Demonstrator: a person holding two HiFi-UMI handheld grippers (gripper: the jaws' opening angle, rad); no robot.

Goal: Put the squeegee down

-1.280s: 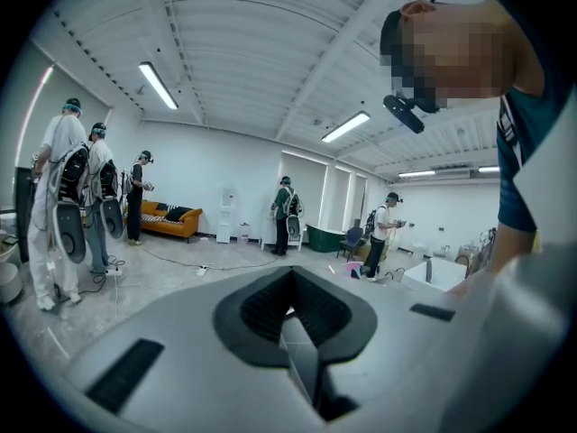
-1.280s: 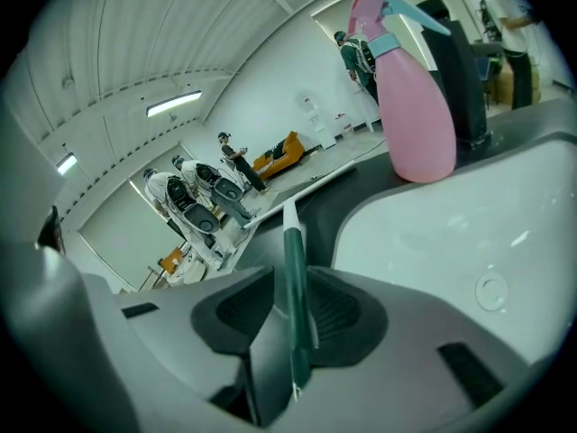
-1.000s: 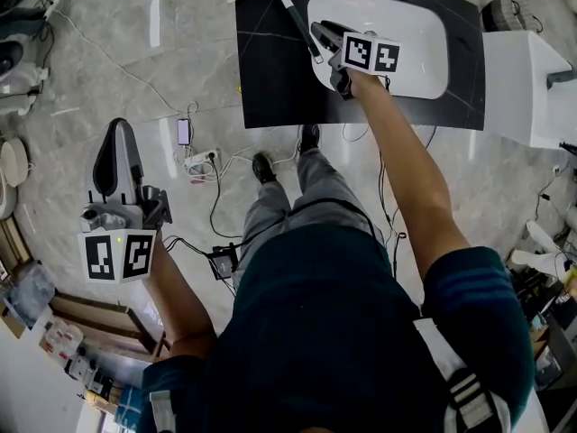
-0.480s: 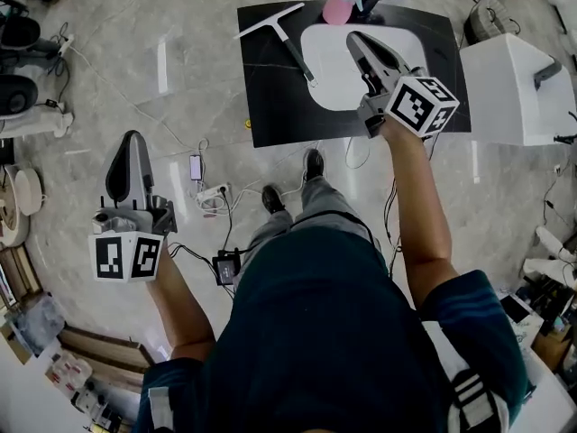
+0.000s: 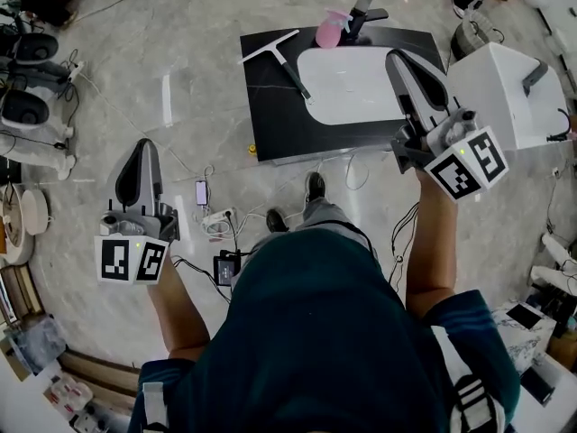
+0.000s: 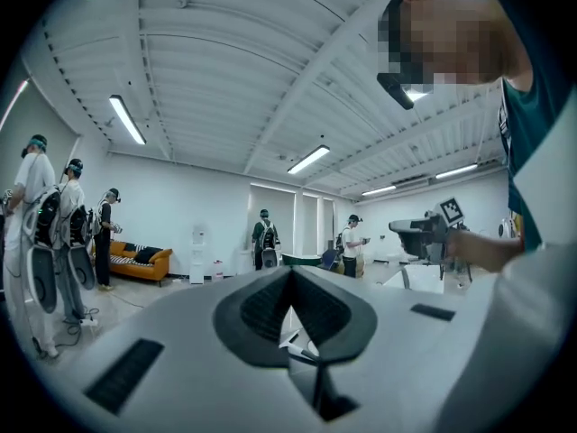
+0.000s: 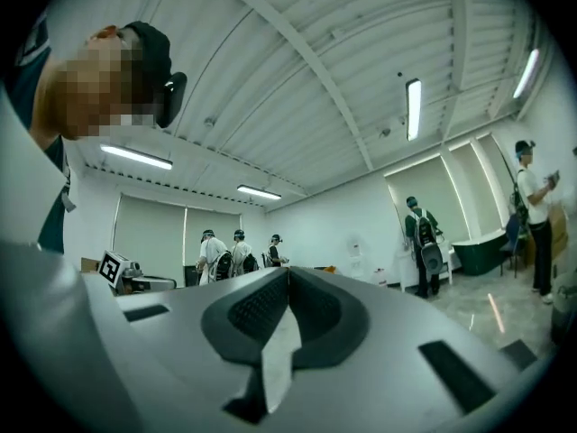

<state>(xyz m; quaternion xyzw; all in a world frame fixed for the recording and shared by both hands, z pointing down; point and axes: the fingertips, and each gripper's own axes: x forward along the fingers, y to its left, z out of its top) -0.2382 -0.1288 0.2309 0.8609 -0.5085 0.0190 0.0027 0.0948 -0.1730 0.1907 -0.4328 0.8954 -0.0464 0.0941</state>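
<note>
The squeegee (image 5: 287, 66) lies flat on the black counter (image 5: 270, 124) in the head view, its blade at the far left corner and its dark handle reaching onto the rim of the white basin (image 5: 347, 84). My right gripper (image 5: 398, 58) is held high at the right, well clear of the squeegee. Its jaws are closing, their tips meet (image 7: 288, 271), and nothing is between them. My left gripper (image 5: 145, 145) hangs over the floor at the left, pointing level, its jaws together (image 6: 290, 271) and empty.
A pink spray bottle (image 5: 329, 27) and a dark faucet (image 5: 362, 12) stand at the counter's far edge. A white cabinet (image 5: 505, 88) sits right of it. Cables and a power strip (image 5: 216, 216) lie on the floor. Several people (image 6: 263, 239) stand across the room.
My right gripper has left the squeegee's handle, risen and swung right while its jaws came together. The squeegee stays on the counter. My left gripper has lifted a little.
</note>
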